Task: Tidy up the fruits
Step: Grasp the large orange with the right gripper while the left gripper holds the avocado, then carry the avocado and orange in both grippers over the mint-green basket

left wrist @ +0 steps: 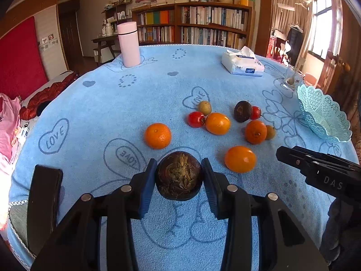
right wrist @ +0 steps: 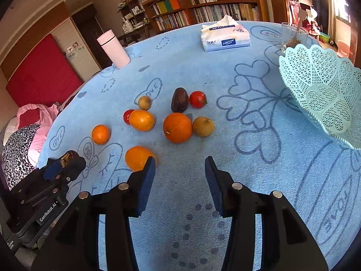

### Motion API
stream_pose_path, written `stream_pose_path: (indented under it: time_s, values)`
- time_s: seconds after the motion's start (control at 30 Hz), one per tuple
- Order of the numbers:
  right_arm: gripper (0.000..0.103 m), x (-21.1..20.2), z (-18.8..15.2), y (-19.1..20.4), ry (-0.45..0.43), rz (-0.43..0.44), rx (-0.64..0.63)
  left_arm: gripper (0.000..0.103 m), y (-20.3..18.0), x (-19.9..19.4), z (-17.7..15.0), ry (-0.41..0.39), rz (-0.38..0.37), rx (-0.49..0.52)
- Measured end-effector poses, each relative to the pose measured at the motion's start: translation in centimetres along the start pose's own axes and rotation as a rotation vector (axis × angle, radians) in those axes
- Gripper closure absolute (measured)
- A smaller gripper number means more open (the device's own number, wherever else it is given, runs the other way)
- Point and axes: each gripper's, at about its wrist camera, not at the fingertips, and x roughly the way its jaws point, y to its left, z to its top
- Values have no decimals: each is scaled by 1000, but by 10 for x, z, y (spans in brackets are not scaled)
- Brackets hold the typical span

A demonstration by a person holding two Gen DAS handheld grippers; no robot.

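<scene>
Left gripper (left wrist: 179,178) squeezes dark brown round fruit (left wrist: 179,176), held at table's 6 o'clock edge. Carry level, gentle, to light-blue lacy plastic basket (right wrist: 325,99) at 3 o'clock. Right gripper (right wrist: 180,176) wide open, holds nothing; nearest round orange (right wrist: 138,158) beside its left finger.

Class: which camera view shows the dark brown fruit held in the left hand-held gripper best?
The left wrist view: the dark brown fruit sits centred, clamped in the left hand-held gripper. The right wrist view shows only a sliver at far left.
</scene>
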Motion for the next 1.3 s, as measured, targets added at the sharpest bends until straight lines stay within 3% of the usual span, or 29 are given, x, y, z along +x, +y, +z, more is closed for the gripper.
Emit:
stream_pose_path:
  time_s: [0.07,0.33,0.37,0.47,0.67,0.8,0.97,1.3]
  values:
    - [44,11,2,13,18,13,-28,62,6,1,0,3,3,-12]
    - [44,51,9,48,75,21,-104,62,32,5,-1,12,11,-56]
    - [45,54,8,52,78,15,-117,62,34,5,-1,12,12,-59]
    - [63,62,4,57,111,15,-132,62,39,4,0,6,18,-62]
    - [64,38,7,49,52,13,-124,62,34,4,4,-3,19,-48]
    - [64,4,17,21,-34,-23,-70,62,17,3,10,-11,8,-13]
    - [64,-36,29,-37,-132,-149,26,62,-13,2,19,-31,-19,39]
    - [63,-73,40,-143,-200,-350,171,62,-85,5,32,-44,-80,161]
